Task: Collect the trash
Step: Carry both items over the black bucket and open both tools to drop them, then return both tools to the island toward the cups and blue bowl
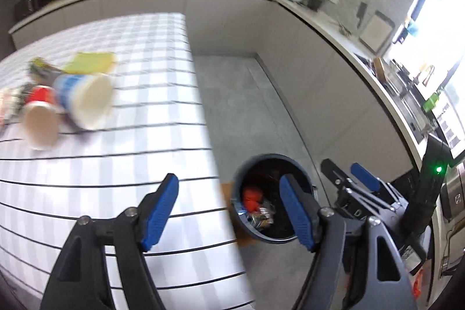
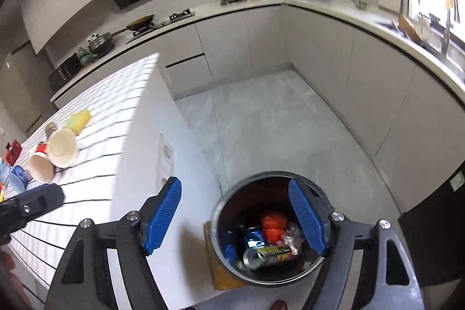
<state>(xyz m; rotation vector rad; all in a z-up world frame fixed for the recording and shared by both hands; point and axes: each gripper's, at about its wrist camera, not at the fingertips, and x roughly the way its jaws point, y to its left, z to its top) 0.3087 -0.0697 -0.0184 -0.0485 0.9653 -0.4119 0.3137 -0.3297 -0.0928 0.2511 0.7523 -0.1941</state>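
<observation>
Both sets of jaws stand apart with nothing between them. Seen between the right gripper's point(image 2: 234, 218) jaws and below them sits the round trash bin point(image 2: 226, 201) on the floor, already holding a crushed can point(image 2: 268, 255), a red wad point(image 2: 273, 225) and crinkled wrappers. The left gripper point(image 1: 232, 212) hangs over the edge of the checked counter point(image 1: 116, 193), the bin just inside its right jaw.

Beyond the left jaws, well apart from them on the counter, lies the remaining trash: a red paper cup point(image 1: 39, 118) on its side, touching a larger blue-and-white noodle cup point(image 1: 84, 99), with a yellow cloth or wrapper point(image 1: 88, 63) and a dark crumpled packet point(image 1: 39, 69) behind them.

This looks like the moment just after a drop into the bin, with more to fetch. The next move calls for swinging back toward the cups, lining the jaws across one cup's wall, and clamping gently, since thin paper will crush or roll.
</observation>
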